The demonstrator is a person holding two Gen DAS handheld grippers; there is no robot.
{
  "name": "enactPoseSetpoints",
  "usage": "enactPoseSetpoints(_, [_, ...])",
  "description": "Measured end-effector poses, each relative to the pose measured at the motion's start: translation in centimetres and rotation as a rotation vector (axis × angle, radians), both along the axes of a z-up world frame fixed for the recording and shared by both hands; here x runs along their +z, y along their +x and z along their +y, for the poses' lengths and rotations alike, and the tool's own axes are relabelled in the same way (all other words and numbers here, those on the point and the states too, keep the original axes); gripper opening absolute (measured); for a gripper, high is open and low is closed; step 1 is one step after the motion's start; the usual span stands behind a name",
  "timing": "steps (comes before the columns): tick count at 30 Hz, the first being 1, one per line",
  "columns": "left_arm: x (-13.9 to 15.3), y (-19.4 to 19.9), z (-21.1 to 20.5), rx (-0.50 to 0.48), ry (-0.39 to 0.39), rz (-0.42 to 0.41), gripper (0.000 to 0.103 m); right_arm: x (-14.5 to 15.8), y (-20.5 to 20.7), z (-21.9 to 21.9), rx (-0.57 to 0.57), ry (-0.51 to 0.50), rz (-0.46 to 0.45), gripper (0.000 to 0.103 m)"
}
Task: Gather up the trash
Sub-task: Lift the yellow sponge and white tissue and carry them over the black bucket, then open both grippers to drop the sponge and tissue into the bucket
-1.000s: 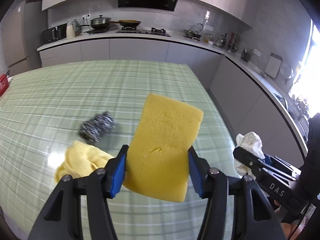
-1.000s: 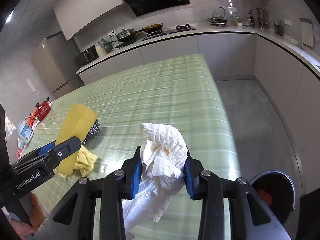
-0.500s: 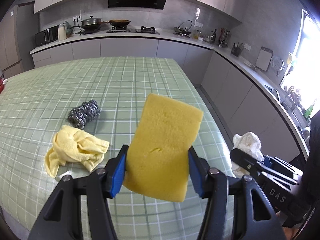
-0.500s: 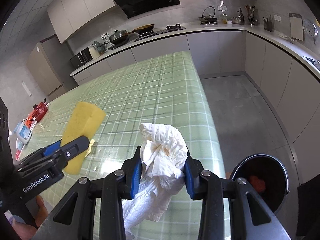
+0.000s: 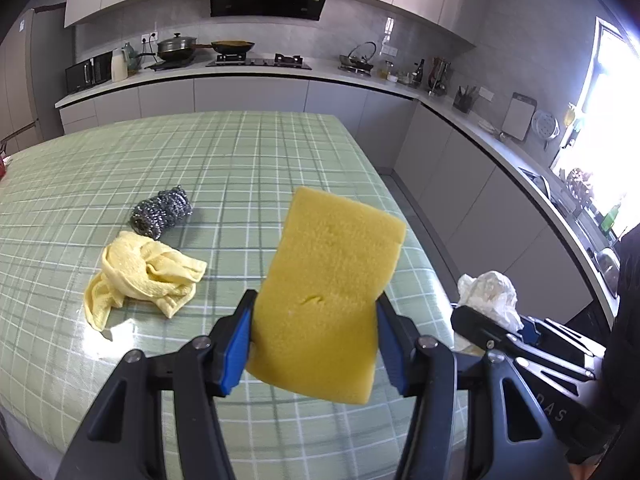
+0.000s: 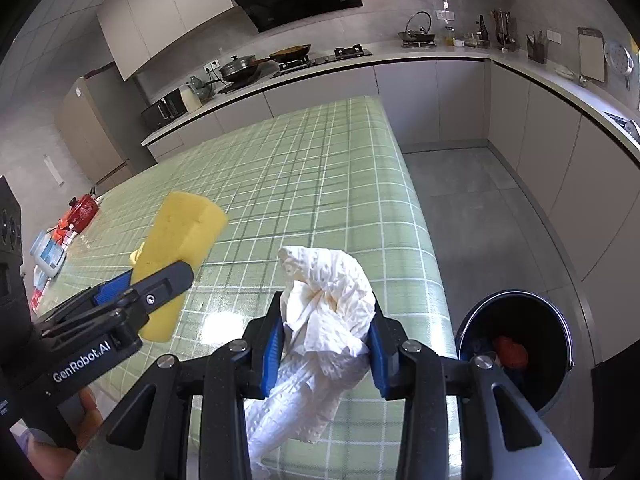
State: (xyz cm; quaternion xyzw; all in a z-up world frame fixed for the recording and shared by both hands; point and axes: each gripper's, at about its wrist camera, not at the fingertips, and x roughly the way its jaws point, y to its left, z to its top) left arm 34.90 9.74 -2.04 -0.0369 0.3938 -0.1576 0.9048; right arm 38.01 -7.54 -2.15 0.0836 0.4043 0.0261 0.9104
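The left gripper (image 5: 314, 344) is pinching a sponge (image 5: 328, 296) above the worktop (image 5: 240, 160); the right gripper (image 6: 326, 344) is clamping a tissue (image 6: 328, 304) near the bin (image 6: 556, 384), already holding something red; a cloth (image 5: 144, 272) and scourer (image 5: 162, 210) are lying uncollected.

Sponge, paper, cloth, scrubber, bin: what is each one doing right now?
Sponge: held up by left gripper.
Paper towel: crumpled, squeezed in right gripper.
Yellow cloth: bunched on table.
Steel scrubber: lying on table.
Trash bin: open, something red inside.
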Motion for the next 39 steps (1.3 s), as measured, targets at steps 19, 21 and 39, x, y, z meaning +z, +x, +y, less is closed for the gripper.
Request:
enactPoseSetpoints(19, [-0.4, -0.6, -15.4, 0.098, 0.017, 0.022, 0.057, -0.9, 1.7, -16.2, 0.088, 0.035, 0.043, 0.039])
enactPoseSetpoints(21, [-0.9, -0.7, -17.6, 0.092, 0.009, 0.037, 0.057, -1.2, 1.7, -18.5, 0.085, 0.032, 0.057, 0.039])
enactPoseSetpoints(39, [-8.4, -1.5, -29.7, -0.049, 0.169, 0.177, 0.059, -10.9, -0.6, -31.0, -0.034, 0.052, 0.282, 0.039])
